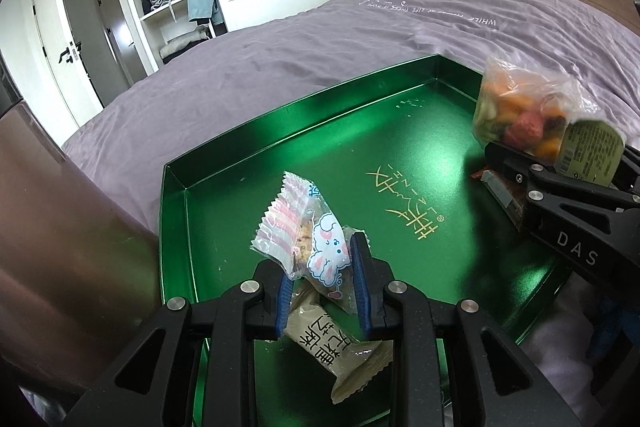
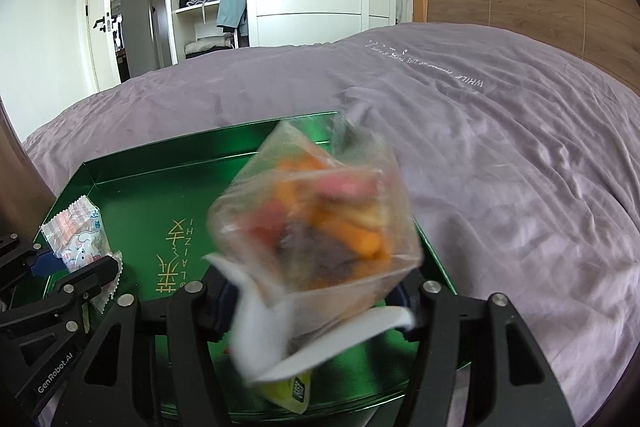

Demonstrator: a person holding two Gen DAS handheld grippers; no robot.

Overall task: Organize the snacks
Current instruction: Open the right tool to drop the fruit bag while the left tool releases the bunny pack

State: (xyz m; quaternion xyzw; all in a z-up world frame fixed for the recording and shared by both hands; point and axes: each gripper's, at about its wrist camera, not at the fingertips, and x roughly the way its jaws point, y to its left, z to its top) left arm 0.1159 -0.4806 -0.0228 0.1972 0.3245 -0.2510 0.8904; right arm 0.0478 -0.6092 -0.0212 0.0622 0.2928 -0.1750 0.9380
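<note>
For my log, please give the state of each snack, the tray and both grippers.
Left gripper: shut on sheep-print snack packet, held above tray.
Right gripper: shut on mixed fruit bag, lifted.
Beige snack packet: lying in tray.
Green tray: on bed, open.

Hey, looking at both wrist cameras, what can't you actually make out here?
- Fruit snack bag: blurred in the right wrist view, so its contents can't be identified.
- Brown packet: mostly hidden behind the right claw in the left wrist view.
- Beige packet: print partly covered by the left claw and its cartoon-sheep snack.
- Green tray: near edge cut off.
</note>
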